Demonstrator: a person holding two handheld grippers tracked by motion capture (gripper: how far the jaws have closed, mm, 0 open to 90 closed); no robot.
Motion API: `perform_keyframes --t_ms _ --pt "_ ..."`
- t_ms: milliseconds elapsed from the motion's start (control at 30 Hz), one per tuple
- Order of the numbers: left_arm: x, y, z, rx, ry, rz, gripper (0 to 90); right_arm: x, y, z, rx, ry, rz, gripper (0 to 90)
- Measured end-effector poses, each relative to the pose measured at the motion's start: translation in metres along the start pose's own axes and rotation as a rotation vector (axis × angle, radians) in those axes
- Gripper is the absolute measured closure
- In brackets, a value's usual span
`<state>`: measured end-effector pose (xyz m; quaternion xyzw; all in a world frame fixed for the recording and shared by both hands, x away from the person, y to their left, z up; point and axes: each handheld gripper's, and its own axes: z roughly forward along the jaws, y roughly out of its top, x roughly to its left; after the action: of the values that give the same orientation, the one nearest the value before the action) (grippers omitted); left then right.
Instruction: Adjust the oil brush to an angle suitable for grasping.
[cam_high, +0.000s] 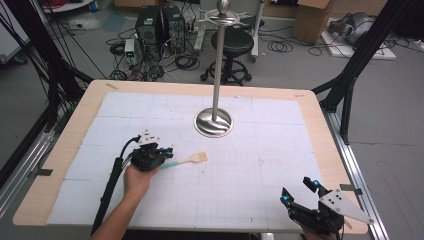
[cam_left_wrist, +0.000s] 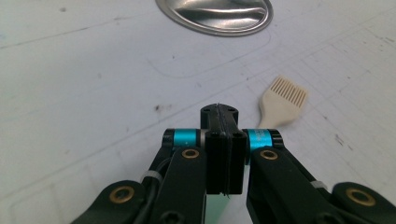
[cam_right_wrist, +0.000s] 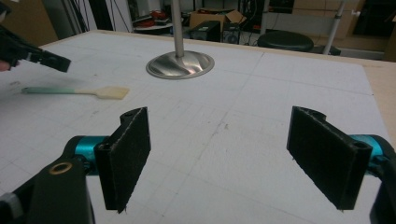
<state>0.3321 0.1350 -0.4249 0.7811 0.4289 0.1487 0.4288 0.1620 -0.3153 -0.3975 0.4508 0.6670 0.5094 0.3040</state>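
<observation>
A small brush (cam_high: 192, 159) with a cream head and a teal handle lies on the white gridded mat, left of centre. My left gripper (cam_high: 169, 150) hovers over the handle end, its jaws pressed flat together with nothing between them. In the left gripper view the shut gripper (cam_left_wrist: 219, 112) points at the mat, and the brush head (cam_left_wrist: 282, 100) lies just beyond it to the right. The right gripper view shows the brush (cam_right_wrist: 109, 92) flat on the mat below the left gripper (cam_right_wrist: 63, 64). Over the mat's near right corner my right gripper (cam_high: 298, 190) stands wide open and empty (cam_right_wrist: 219, 154).
A metal stand with a round polished base (cam_high: 213, 122) and a tall pole rises from the mat's far centre. The wooden table edge (cam_high: 325, 130) runs around the mat. Beyond the table are a stool (cam_high: 232, 45), cables and black frame legs.
</observation>
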Motion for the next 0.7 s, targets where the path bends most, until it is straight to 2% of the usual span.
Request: perform_keyframes --t_ms 67,167,200,233,267,333,433,500,567,700 --pt "-0.005 0.002 0.011 0.030 0.002 0.038 89.2 0.000 0.000 0.000 -0.003 0.002 0.002 20.5" --pt "-0.008 0.002 0.023 0.049 0.006 0.040 88.6 0.000 0.000 0.001 0.001 0.007 -0.001 20.5" --pt "-0.008 -0.001 0.030 0.075 0.002 0.031 88.5 0.000 0.000 0.001 0.004 0.010 -0.002 20.5" --pt "-0.009 -0.003 0.032 0.085 0.001 0.040 88.5 0.000 0.000 0.001 0.007 0.011 -0.008 20.5" --pt "-0.009 -0.003 0.032 0.085 0.001 0.040 88.6 0.000 0.000 0.002 0.009 0.014 -0.005 20.5" --pt "-0.011 -0.003 0.032 0.082 -0.037 0.040 88.6 0.000 0.000 0.002 0.009 0.014 -0.007 20.5" --pt "-0.014 -0.003 0.032 0.084 -0.045 0.054 89.2 0.000 0.000 0.002 0.011 0.014 -0.003 20.5" --pt "-0.018 -0.004 0.032 0.086 -0.076 0.057 89.2 0.001 0.000 0.002 0.009 0.015 -0.005 20.5" --pt "-0.019 -0.005 0.032 0.088 -0.084 0.064 89.2 0.001 0.000 0.002 0.009 0.015 -0.006 20.5" --pt "-0.029 -0.007 0.032 0.095 -0.122 0.086 89.2 0.001 0.000 0.002 0.010 0.013 -0.007 20.5"
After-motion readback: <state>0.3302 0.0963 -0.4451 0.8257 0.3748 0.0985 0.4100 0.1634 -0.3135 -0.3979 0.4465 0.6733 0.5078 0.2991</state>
